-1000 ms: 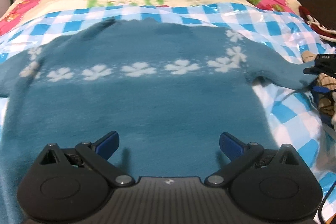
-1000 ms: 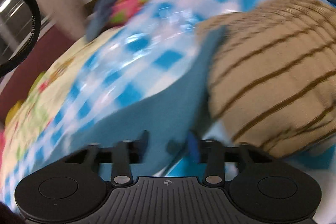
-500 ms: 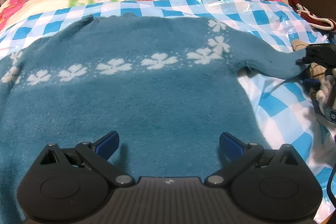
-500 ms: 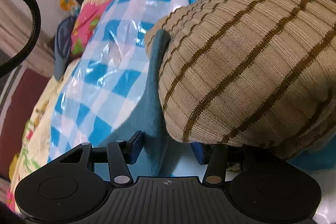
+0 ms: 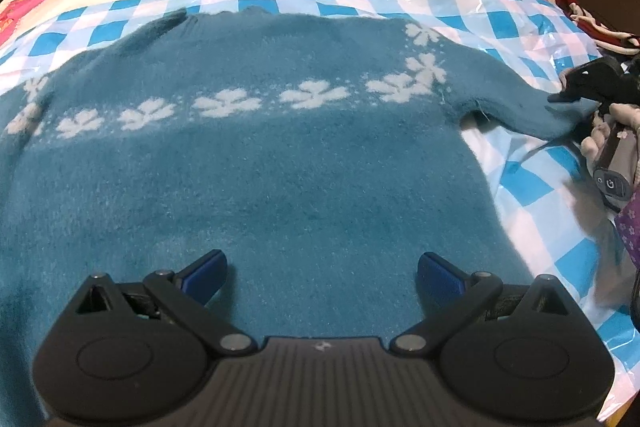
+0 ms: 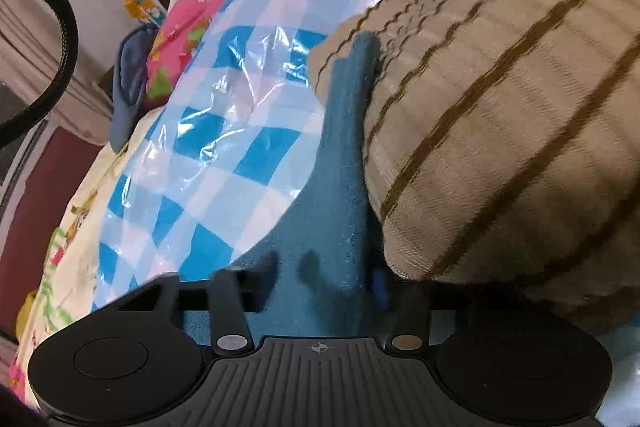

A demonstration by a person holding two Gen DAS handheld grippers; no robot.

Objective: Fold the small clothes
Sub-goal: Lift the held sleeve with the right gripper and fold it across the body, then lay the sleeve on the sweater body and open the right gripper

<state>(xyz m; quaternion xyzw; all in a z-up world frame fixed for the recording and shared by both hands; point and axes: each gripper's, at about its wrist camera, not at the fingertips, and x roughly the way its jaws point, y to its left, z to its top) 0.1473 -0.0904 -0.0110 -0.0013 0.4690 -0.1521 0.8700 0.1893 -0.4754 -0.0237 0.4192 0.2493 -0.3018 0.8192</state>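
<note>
Left wrist view: left tongs (image 5: pixel 320 269) apart over sweater (image 5: pixel 256 163); right tongs (image 5: pixel 576 99) just closing on its sleeve (image 5: pixel 516 107).

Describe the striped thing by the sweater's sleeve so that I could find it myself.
On the bed lies a blue checked plastic sheet with a teal sweater spread flat on it. Follow the sweater's sleeve to its end. There sits a beige ribbed knit with thin brown stripes, the only striped piece there.

Teal flowered sweater (image 5: pixel 256 163) spread flat.
</note>
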